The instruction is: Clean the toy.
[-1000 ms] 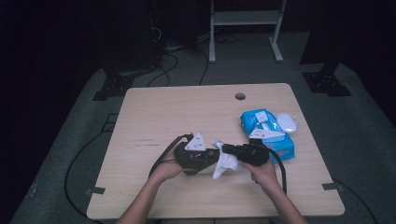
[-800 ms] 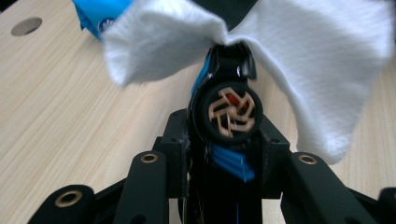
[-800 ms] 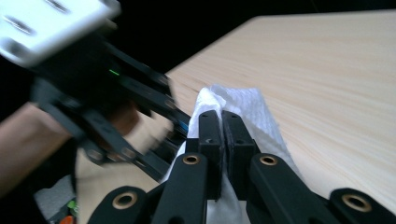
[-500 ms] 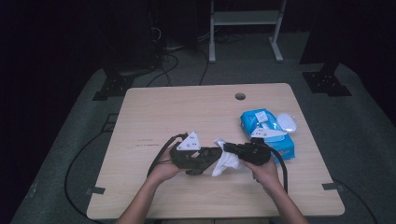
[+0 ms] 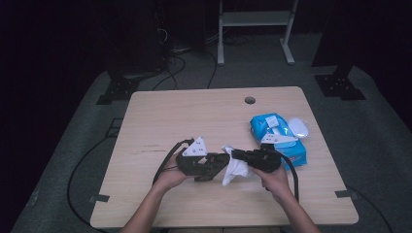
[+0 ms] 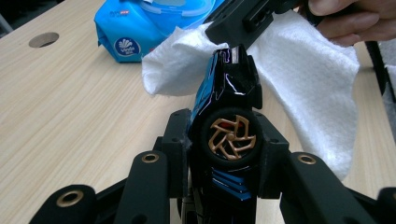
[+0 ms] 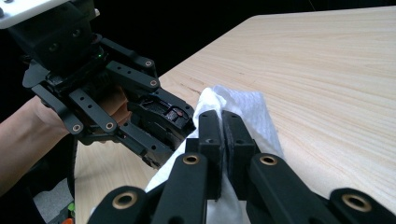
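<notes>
Currently a toy car (image 6: 227,140) is being clamped in the left gripper (image 5: 210,166) and rubbed with a white wipe (image 7: 243,112) being pinched in the right gripper (image 5: 243,158), so the car is being risked slipping out under a hard push.

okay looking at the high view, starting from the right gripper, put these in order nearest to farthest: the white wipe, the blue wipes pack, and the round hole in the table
1. White wipe: pinched in the jaws of the right gripper, hanging at its tip.
2. Blue wipes pack: just behind the gripper, towards the table's right edge.
3. Round hole: far side of the table, near the back edge.
</notes>
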